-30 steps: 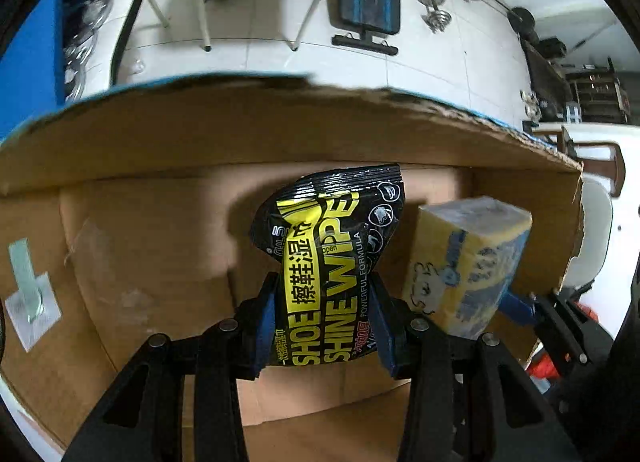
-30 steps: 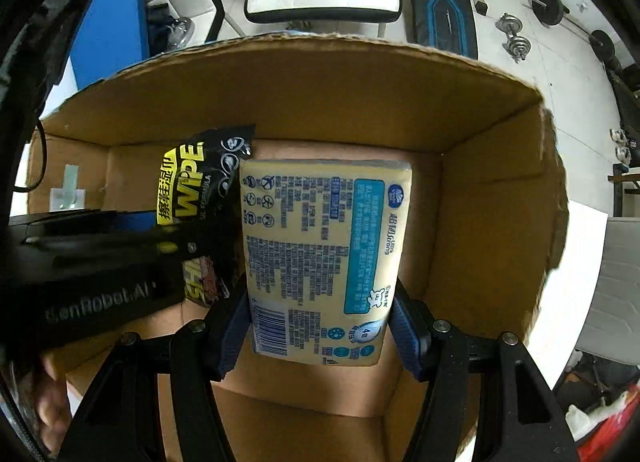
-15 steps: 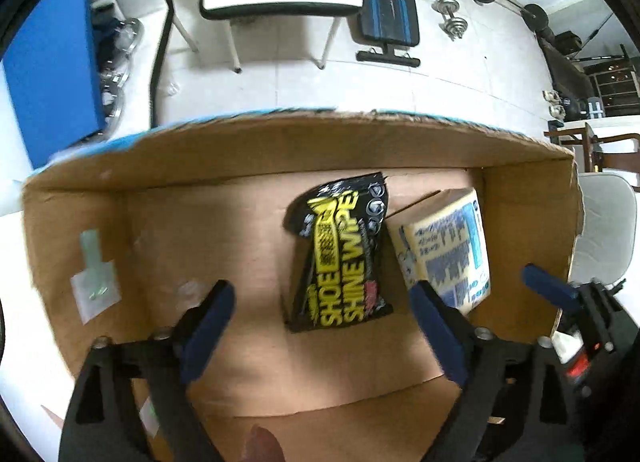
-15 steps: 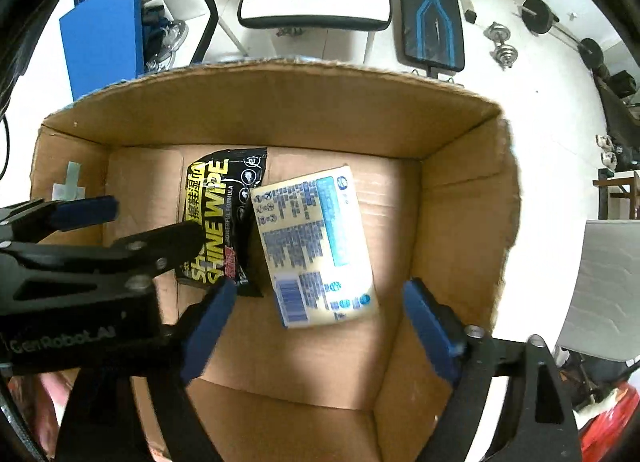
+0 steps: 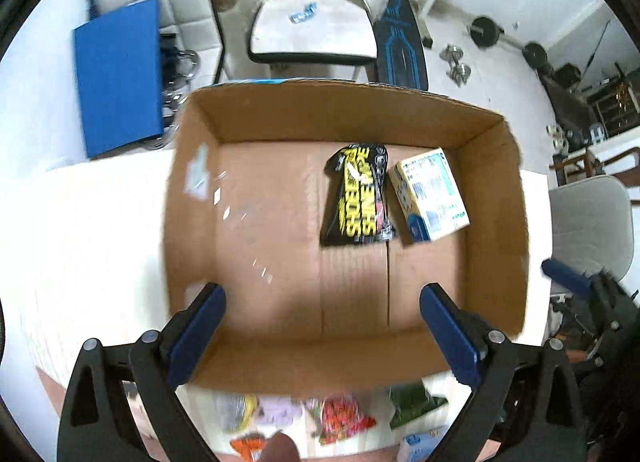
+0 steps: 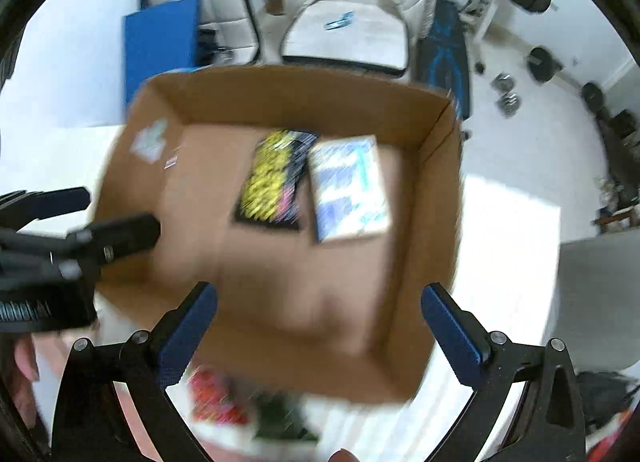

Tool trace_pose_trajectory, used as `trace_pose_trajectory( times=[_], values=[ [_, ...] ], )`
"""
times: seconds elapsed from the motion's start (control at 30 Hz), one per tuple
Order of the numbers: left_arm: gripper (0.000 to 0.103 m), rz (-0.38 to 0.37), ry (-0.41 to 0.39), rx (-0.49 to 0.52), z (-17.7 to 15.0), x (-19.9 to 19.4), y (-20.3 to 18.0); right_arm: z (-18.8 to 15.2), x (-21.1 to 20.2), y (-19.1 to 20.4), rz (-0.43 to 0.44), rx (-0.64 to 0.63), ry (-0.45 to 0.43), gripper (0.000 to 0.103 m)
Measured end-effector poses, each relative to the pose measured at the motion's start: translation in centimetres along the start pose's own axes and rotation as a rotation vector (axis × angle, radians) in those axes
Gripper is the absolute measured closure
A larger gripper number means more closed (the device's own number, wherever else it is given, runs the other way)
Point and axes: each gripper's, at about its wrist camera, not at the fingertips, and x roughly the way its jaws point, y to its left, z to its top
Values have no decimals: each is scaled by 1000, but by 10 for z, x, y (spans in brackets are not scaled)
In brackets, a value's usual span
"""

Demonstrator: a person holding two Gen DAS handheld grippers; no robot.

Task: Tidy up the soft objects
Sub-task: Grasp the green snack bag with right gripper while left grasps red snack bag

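Note:
A black and yellow shoe-wipe pack and a pale yellow tissue pack lie side by side on the floor of an open cardboard box. Both show blurred in the right wrist view, wipes and tissues. My left gripper is open and empty, above the box's near edge. My right gripper is open and empty, also raised over the near part of the box. The left gripper's fingers show at the left of the right wrist view.
Several small soft packets, red, green, lilac, lie on the white table in front of the box. A blue board, a white chair and gym weights stand beyond.
Both grippers opened and let go of the wipe pack and the tissue pack, which now lie flat in the box. Both grippers then pulled up and back from the box.

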Motion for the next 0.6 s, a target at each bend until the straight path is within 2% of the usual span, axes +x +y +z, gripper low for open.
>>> trace_pose_trajectory(
  times=[0.1,0.2,0.27,0.37,0.4,0.47,0.5,0.57,0.6],
  values=[
    [4,72,-63,-34,-45,-22,12,-40,-11,11,63,-26,11,0],
    [4,147,-75,-46,-80,-19,16,-82,-9,21,55,-56,23,0],
    [4,161,-43,-61,-99,-8,19,-103,2,22,40,-61,57,0],
    [4,122,44,-106,-130,26,26,-118,40,21,30,-42,136,3],
    [5,116,73,-121,-132,36,31,-120,51,22,22,-42,151,4],
    [19,107,99,-131,-136,50,33,-124,74,25,9,-43,183,10],
    [20,120,114,-131,-135,56,34,-126,88,26,2,-38,208,13],
    [27,124,134,-122,-124,58,30,-130,106,27,-4,-28,232,23],
    [27,122,145,-120,-119,61,29,-133,115,27,-5,-23,245,28]
  ],
)
